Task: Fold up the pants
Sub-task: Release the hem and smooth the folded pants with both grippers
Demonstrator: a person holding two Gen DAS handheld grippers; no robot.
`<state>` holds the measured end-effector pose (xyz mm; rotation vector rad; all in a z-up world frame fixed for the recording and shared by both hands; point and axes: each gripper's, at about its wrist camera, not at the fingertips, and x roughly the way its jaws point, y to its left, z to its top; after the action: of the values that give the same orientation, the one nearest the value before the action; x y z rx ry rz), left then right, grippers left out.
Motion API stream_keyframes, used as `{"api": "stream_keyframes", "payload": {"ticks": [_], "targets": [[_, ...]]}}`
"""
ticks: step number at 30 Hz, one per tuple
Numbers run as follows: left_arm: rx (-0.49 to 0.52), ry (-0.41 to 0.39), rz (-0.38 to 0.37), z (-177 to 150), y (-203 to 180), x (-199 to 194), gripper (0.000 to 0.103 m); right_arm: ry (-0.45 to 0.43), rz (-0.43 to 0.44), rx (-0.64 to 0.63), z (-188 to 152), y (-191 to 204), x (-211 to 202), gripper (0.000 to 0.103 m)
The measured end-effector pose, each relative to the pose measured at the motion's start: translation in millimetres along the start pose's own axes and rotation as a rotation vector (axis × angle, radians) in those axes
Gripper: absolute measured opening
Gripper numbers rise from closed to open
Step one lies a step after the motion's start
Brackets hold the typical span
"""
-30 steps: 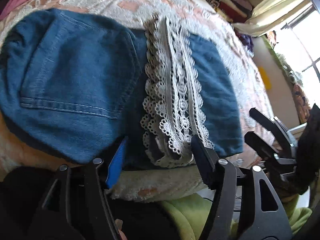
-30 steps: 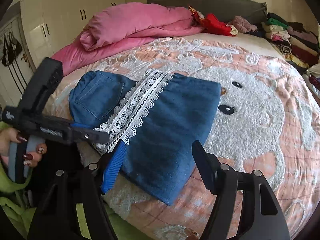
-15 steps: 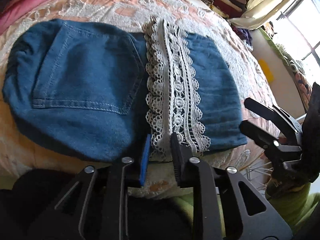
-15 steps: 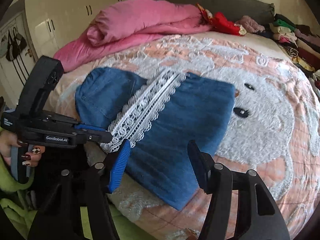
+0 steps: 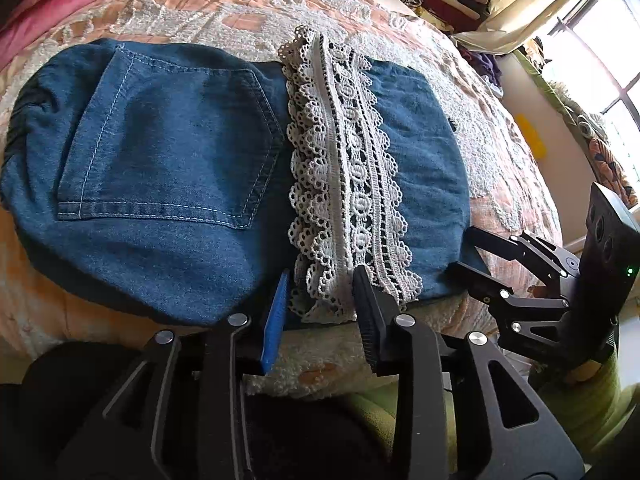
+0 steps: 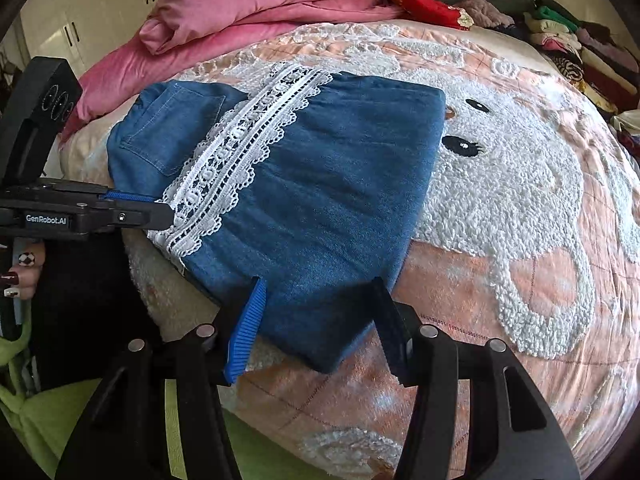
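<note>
Folded blue denim pants [image 5: 160, 168] with a white lace trim band [image 5: 344, 184] lie on the bed; they also show in the right wrist view [image 6: 320, 184]. My left gripper [image 5: 320, 296] is open at the near edge, its fingers on either side of the lace hem; I cannot tell if they touch it. My right gripper [image 6: 316, 296] is open, its fingers straddling the near corner of the denim. The left gripper also shows in the right wrist view [image 6: 160, 210], the right one in the left wrist view [image 5: 468, 252].
The pants rest on a peach bedspread [image 6: 520, 240] with a white fuzzy animal face. A pink duvet [image 6: 248, 4] is piled at the head. Stacked clothes [image 6: 580, 40] line the far right side. A window [image 5: 608, 60] and curtain are to the right.
The left gripper's jaws narrowed half a second ago and have since reopened around the lace hem. The right gripper moved closer onto the denim corner, staying open.
</note>
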<state>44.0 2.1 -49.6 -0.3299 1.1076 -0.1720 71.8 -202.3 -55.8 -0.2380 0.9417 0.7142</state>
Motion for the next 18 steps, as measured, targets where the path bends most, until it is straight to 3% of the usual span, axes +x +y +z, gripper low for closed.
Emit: {"api": "stream_keyframes", "payload": {"ticks": [9,13,18], "targets": [[0.013,-0.019,0.024,1.4,-2.1,-4.2,0.034,-0.016,0.011,0.021,3.7,-1.3,-10.0,0.056],[0.017,-0.029,0.03,0.6,-0.8,-7.6,0.038,-0.03,0.014,0.035,4.0,-2.1,-15.4,0.062],[0.025,-0.04,0.038,-0.5,-1.0,-12.5,0.041,-0.055,0.003,0.054,3.8,-4.8,-24.5,0.079]]}}
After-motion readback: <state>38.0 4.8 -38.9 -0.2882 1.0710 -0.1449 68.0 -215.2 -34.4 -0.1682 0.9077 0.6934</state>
